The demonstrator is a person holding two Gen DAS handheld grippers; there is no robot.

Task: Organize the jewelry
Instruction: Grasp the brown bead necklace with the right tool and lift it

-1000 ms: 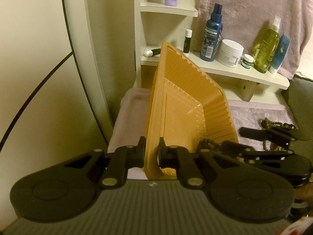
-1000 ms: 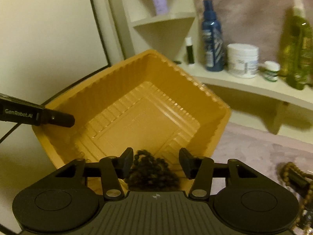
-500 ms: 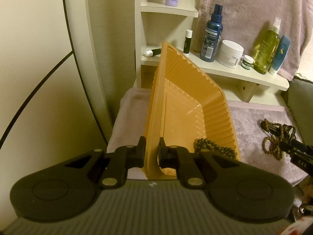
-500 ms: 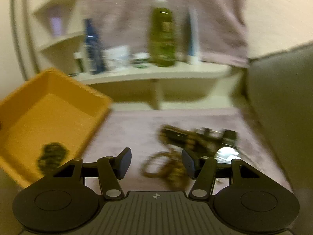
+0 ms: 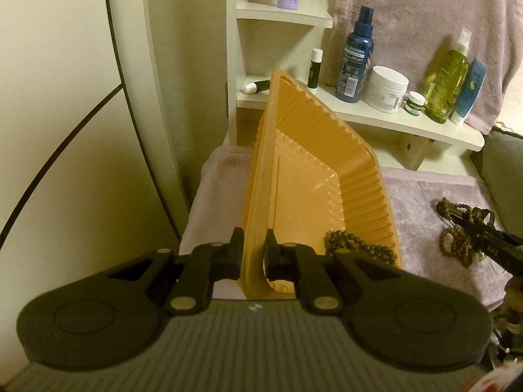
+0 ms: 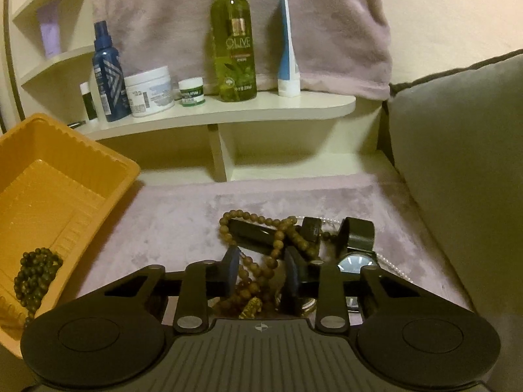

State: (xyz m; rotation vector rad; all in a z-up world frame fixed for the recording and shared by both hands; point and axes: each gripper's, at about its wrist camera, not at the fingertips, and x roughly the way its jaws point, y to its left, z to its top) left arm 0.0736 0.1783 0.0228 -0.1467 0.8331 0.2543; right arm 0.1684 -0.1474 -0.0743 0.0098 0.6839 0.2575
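My left gripper (image 5: 254, 256) is shut on the near rim of an orange plastic tray (image 5: 313, 176) and holds it tilted. A dark bead bracelet (image 5: 356, 246) lies in the tray's low corner, and it also shows in the right wrist view (image 6: 36, 274) in the tray (image 6: 65, 176). My right gripper (image 6: 261, 269) is open, its fingers straddling a brown bead strand (image 6: 274, 248) in a jewelry pile with a black watch (image 6: 354, 254) and a pearl string (image 6: 392, 264) on the mauve cloth. The pile also shows in the left wrist view (image 5: 457, 232).
A cream shelf (image 6: 228, 111) behind holds a green olive bottle (image 6: 233, 42), a blue spray bottle (image 6: 108, 75), a white jar (image 6: 150, 91) and a tube (image 6: 287, 49). A grey cushion (image 6: 457, 163) lies on the right. A pale wall panel (image 5: 65, 130) stands on the left.
My right gripper dropped the dark bracelet in the tray, swung right and came down over the jewelry pile, its jaws narrower. My left gripper has held the tray still.
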